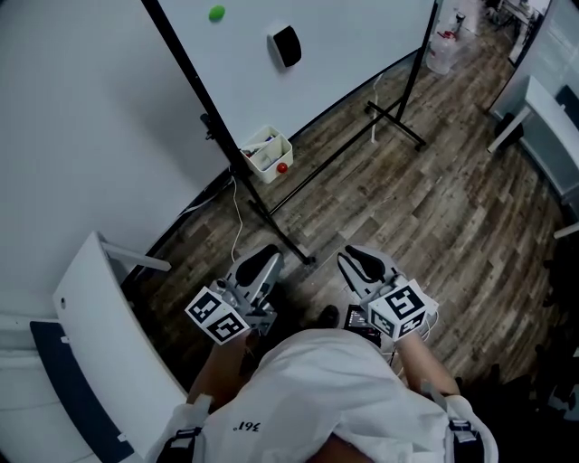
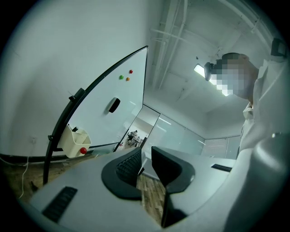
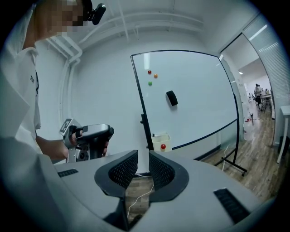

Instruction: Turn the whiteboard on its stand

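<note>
I am looking down through the head view at the whiteboard (image 1: pixel 308 63), which is filling the upper middle of the frame, tilted in its black stand (image 1: pixel 194 95) on the wood floor and well apart from both claws. I am judging it to be a large, stiff, fairly light panel with a slick face, so I am planning to take it by its dark edge rail rather than the flat surface. A white bin (image 1: pixel 267 151) is hanging at its lower left corner, and an eraser (image 1: pixel 286 45) and a green magnet (image 1: pixel 216 14) are clinging to the face; these may shake loose as the board swings. The left gripper (image 1: pixel 258 264), lower left of centre, is showing its jaws a little apart with nothing between them. The right gripper (image 1: pixel 365 262), lower right of centre, is likewise narrowly parted, empty and touching nothing.
</note>
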A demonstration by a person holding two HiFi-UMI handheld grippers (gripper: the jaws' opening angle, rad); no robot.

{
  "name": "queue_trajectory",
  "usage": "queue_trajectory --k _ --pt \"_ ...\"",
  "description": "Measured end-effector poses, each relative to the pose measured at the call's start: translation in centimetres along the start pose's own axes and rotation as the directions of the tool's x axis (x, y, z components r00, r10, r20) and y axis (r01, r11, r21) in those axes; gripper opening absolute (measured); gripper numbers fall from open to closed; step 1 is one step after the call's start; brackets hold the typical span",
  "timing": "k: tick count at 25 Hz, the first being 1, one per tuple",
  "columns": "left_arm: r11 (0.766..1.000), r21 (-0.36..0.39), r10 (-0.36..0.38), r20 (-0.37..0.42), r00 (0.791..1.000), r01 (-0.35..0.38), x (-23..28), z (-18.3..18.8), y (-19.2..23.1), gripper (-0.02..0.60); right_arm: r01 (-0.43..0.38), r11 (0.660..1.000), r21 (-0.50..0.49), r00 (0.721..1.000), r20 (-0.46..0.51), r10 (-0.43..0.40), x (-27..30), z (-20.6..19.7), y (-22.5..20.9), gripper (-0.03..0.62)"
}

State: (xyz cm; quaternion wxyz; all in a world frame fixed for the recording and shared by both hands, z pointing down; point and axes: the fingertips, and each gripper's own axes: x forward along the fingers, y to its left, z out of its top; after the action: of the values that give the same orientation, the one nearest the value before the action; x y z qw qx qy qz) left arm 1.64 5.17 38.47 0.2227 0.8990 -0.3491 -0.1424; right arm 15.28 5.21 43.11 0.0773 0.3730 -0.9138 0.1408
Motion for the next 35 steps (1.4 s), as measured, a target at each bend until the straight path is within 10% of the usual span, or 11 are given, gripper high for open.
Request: queue_trajectory --k 35 --pt "0.992 0.089 -0.084 -0.108 0.991 0.094 -1.7 13.1 23.4 0.117 0.169 0.985 -0.026 0.985 -0.020 -0.170 24.8 4.9 3.3 0.101"
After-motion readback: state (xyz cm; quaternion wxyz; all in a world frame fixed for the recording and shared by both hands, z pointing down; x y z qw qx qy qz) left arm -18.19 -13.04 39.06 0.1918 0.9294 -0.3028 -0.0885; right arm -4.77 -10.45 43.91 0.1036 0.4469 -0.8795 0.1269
